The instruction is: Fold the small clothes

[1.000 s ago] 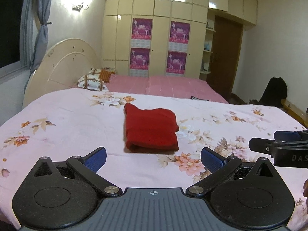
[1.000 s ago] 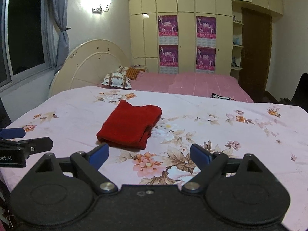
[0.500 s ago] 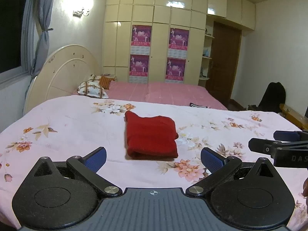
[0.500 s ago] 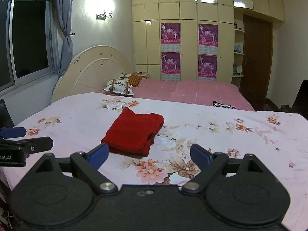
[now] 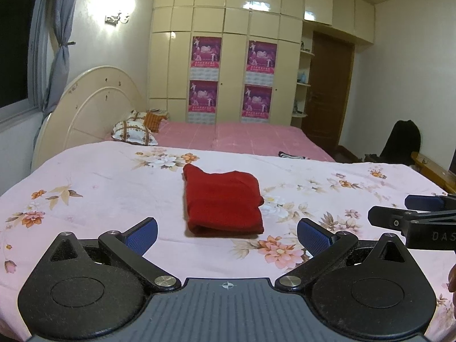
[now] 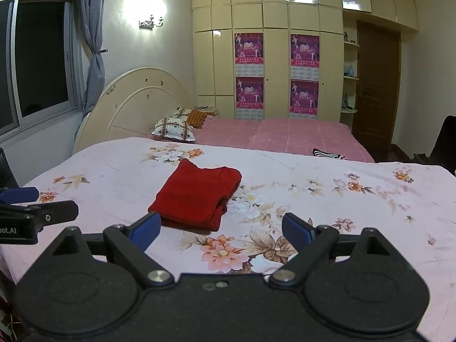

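A red garment [image 5: 222, 199] lies folded into a thick rectangle on the pink floral bedspread [image 5: 99, 188]. It sits just beyond my left gripper [image 5: 227, 235], whose blue-padded jaws stand open with nothing between them. In the right wrist view the same red garment [image 6: 196, 196] lies ahead and to the left of my right gripper [image 6: 221, 228], also open and empty. Each gripper shows at the edge of the other's view: the right gripper [image 5: 410, 213] at far right, the left gripper [image 6: 31, 208] at far left.
Behind the floral bed is a second bed with a pink cover [image 5: 242, 139], pillows [image 5: 134, 132] and a cream headboard [image 5: 94, 114]. A small striped cloth [image 6: 326, 154] lies on the pink cover. Wardrobes, a door and a dark bag [image 5: 401, 142] stand beyond.
Both views have tilted slightly, so the bed and red garment sit lower in frame than a second ago. The garment has not moved and both grippers stay open.
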The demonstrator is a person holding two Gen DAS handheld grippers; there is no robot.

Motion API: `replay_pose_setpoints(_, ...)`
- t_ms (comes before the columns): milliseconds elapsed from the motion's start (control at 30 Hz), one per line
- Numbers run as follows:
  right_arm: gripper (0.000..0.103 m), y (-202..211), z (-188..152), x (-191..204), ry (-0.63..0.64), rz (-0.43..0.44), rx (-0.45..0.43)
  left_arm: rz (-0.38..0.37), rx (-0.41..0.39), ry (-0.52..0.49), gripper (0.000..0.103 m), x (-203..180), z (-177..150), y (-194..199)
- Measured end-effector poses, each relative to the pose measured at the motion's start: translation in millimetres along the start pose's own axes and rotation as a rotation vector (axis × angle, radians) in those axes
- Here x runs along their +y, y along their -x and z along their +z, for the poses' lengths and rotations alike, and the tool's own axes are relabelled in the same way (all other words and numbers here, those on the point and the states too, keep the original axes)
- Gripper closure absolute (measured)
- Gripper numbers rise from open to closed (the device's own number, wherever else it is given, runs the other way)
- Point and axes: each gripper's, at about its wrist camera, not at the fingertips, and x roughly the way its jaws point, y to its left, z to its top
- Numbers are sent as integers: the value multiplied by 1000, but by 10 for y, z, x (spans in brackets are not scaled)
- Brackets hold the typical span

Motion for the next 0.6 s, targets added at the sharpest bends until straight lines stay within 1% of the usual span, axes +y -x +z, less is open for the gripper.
replay_pose_setpoints(600, 12, -9, -3, 14, -5, -12, 2, -10, -2, -5, 0, -26, 7, -29)
